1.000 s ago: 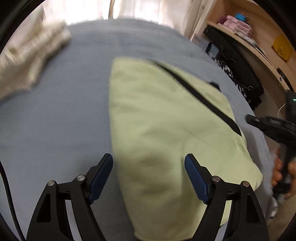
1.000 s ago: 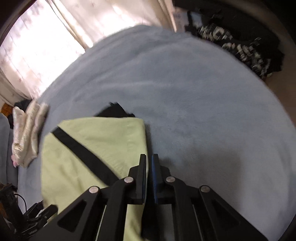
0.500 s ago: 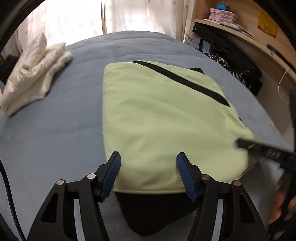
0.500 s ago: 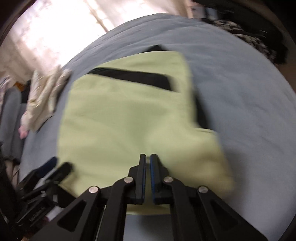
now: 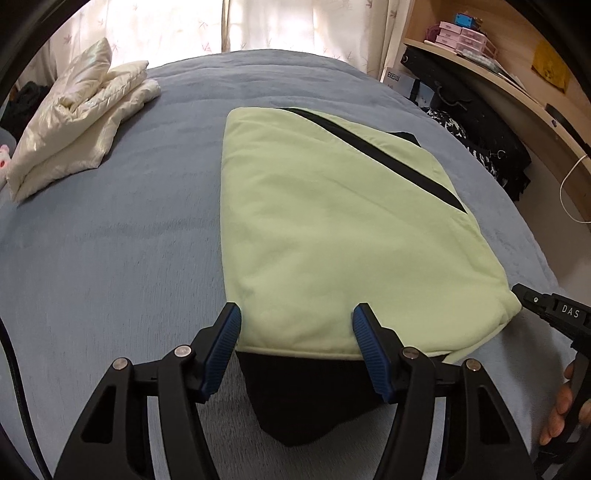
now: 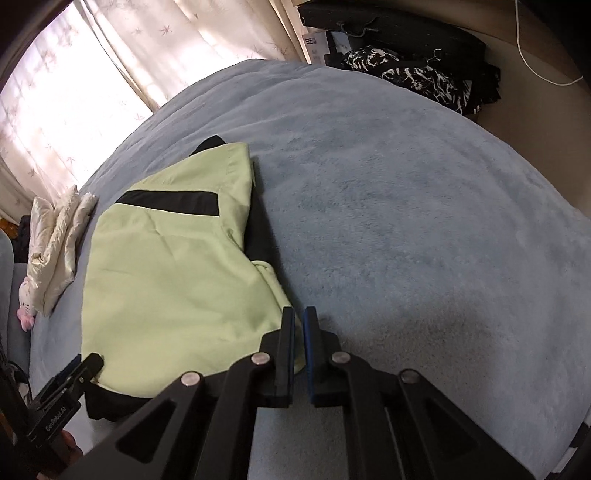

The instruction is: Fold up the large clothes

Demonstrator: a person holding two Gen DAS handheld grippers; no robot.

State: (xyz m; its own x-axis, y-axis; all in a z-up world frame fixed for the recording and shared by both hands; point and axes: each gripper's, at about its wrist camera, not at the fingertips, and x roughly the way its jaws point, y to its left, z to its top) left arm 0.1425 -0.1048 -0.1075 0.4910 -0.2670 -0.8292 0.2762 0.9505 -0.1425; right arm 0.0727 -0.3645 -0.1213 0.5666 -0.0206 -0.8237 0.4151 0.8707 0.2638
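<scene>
A light green garment (image 5: 332, 229) with a black stripe and black lining lies folded flat on the blue-grey bed (image 5: 110, 240). It also shows in the right wrist view (image 6: 166, 280). My left gripper (image 5: 295, 325) is open and empty, hovering over the garment's near edge, where a black part (image 5: 306, 398) sticks out. My right gripper (image 6: 298, 321) has its fingers nearly together, with a thin bit of the green corner between them. It also shows at the right edge of the left wrist view (image 5: 546, 310), touching the garment's corner.
A folded cream puffy jacket (image 5: 74, 122) lies at the bed's far left. Curtains (image 5: 229, 26) hang behind the bed. A wooden shelf (image 5: 498, 74) and dark clothes (image 5: 480, 140) are to the right of the bed. A white cable (image 5: 569, 184) hangs there.
The right gripper swung the green garment's corner over and down to the near right. The left view pulled back and settled over the near edge. The garment now lies flatter.
</scene>
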